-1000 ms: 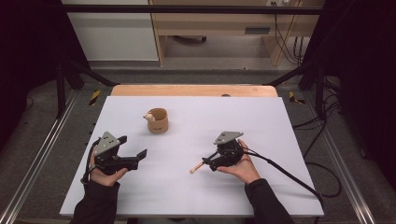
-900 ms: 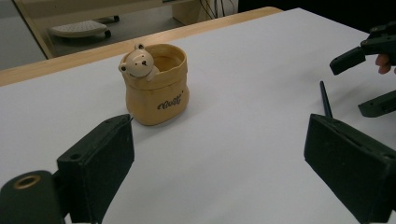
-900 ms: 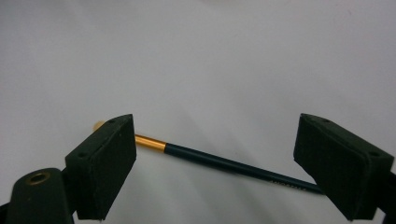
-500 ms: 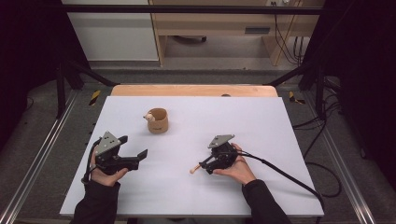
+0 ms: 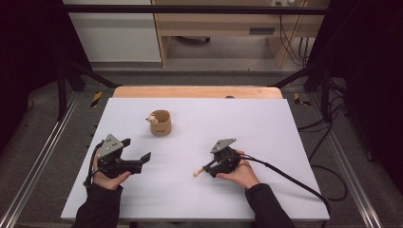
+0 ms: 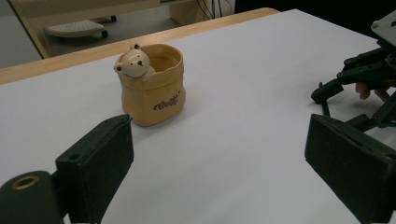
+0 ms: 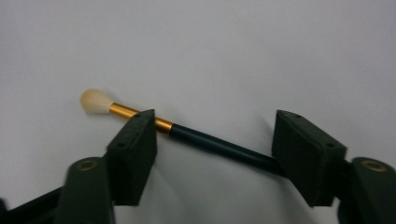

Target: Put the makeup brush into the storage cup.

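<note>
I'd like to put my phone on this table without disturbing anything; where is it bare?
The whole far-right stretch of the white table is bare, right of the bear cup. Crowded: the near-centre, around the brush and right gripper.

Tabletop (image 5: 285, 142): smooth matt white sheet, bare wood along the far edge. Cup (image 6: 154, 86): glossy glazed ceramic. Brush (image 7: 187, 133): soft pale bristles, shiny brass-coloured metal ferrule, dark satin handle. Gripper (image 7: 215, 140): matt black plastic.

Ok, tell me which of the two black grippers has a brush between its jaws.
The right gripper: its open jaws straddle the dark-handled, gold-ferruled brush on the white table. The left gripper faces the tan bear cup, nothing between its jaws.
</note>
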Demonstrator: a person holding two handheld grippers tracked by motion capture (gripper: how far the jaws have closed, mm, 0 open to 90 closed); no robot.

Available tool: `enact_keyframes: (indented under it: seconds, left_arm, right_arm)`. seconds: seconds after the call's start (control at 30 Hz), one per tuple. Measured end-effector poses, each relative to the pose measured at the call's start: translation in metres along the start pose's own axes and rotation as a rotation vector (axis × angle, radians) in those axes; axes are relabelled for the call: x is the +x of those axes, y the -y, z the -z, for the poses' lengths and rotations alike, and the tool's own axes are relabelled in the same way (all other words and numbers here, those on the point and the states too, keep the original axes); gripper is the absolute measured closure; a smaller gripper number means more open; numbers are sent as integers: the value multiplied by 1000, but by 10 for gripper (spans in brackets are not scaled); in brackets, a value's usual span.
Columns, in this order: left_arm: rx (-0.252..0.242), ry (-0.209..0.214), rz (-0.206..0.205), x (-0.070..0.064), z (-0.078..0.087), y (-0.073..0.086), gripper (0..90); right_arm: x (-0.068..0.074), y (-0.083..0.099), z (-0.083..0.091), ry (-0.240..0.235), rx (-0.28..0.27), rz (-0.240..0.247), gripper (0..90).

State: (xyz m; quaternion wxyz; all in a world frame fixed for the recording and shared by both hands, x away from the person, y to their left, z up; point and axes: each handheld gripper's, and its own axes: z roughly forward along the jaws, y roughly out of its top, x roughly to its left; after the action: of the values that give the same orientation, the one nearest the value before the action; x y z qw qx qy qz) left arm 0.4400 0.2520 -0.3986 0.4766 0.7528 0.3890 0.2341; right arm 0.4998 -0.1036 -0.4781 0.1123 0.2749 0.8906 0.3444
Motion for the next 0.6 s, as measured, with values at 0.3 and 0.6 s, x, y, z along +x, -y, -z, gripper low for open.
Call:
enact_keyframes:
  seconds: [0.3, 0.6]
  left_arm:
    - [-4, -4, 7, 2, 2, 0, 75]
    - [-6, -5, 5, 1, 2, 0, 76]
  right_arm:
    - [4, 0, 6, 12, 19, -8, 585]
    - [6, -1, 9, 23, 35, -30, 731]
